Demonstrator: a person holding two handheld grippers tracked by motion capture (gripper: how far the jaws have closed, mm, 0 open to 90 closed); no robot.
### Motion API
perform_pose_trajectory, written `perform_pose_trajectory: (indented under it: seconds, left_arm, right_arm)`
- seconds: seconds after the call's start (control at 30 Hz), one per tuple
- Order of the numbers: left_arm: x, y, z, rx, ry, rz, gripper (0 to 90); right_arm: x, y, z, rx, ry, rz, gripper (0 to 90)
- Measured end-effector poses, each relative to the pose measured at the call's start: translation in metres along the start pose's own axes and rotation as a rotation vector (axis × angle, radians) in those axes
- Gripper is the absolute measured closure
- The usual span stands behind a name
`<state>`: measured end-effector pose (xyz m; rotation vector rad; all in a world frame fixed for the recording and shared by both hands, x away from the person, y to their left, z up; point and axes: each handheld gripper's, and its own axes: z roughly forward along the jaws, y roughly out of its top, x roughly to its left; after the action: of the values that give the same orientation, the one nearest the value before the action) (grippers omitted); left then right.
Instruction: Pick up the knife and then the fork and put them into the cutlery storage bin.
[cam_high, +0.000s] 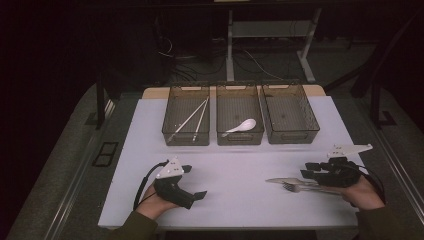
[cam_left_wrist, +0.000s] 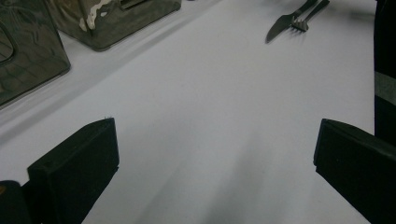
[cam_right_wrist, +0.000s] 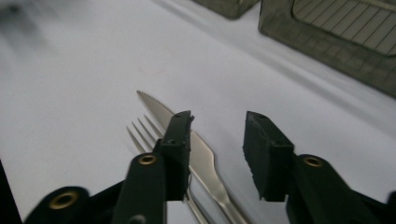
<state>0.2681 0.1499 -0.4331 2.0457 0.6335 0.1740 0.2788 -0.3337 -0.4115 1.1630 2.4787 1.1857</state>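
A metal knife (cam_high: 280, 181) and a fork (cam_high: 292, 188) lie side by side on the white table (cam_high: 235, 200) at the front right. My right gripper (cam_high: 309, 170) hovers low over their handles. In the right gripper view, the knife (cam_right_wrist: 161, 112) runs under the left jaw into the gap, and the fork (cam_right_wrist: 137, 135) lies just left of it. The right gripper (cam_right_wrist: 219, 119) is open, its pads off both. My left gripper (cam_high: 194, 182) rests at the front left. Seen from its own camera, the left gripper (cam_left_wrist: 215, 130) is wide open over bare table, with the knife (cam_left_wrist: 280, 25) and fork (cam_left_wrist: 303, 21) far off.
Three dark mesh bins stand in a row at the back. The left bin (cam_high: 185, 137) holds white chopsticks (cam_high: 192, 120), the middle bin (cam_high: 239, 137) a white spoon (cam_high: 242, 126), and the right bin (cam_high: 292, 135) nothing. The table's front edge is close to both hands.
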Motion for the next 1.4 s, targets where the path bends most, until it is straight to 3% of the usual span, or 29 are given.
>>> perform_pose_trajectory:
  seconds: [0.33, 0.47, 0.7, 0.93, 1.4]
  left_arm:
    - [-0.001, 0.0, 0.0, -0.002, 0.001, -0.003, 0.0]
    - [-0.001, 0.0, 0.0, -0.005, 0.002, -0.002, 0.0]
    - [-0.001, 0.001, 0.0, -0.002, 0.001, 0.002, 0.0]
    - [-0.001, 0.001, 0.001, -0.001, 0.0, 0.002, 0.0]
    - [-0.002, 0.0, 0.003, 0.005, -0.002, 0.002, 0.0]
  right_arm:
    - [0.004, -0.012, 0.009, 0.087, 0.01, -0.034, 89.3]
    - [0.008, -0.013, 0.018, 0.117, 0.031, -0.068, 89.6]
    - [0.01, -0.017, 0.027, 0.155, 0.014, -0.088, 89.6]
    - [0.013, -0.018, 0.03, 0.153, 0.016, -0.11, 89.7]
    - [0.012, -0.011, 0.041, 0.13, -0.025, -0.133, 89.7]
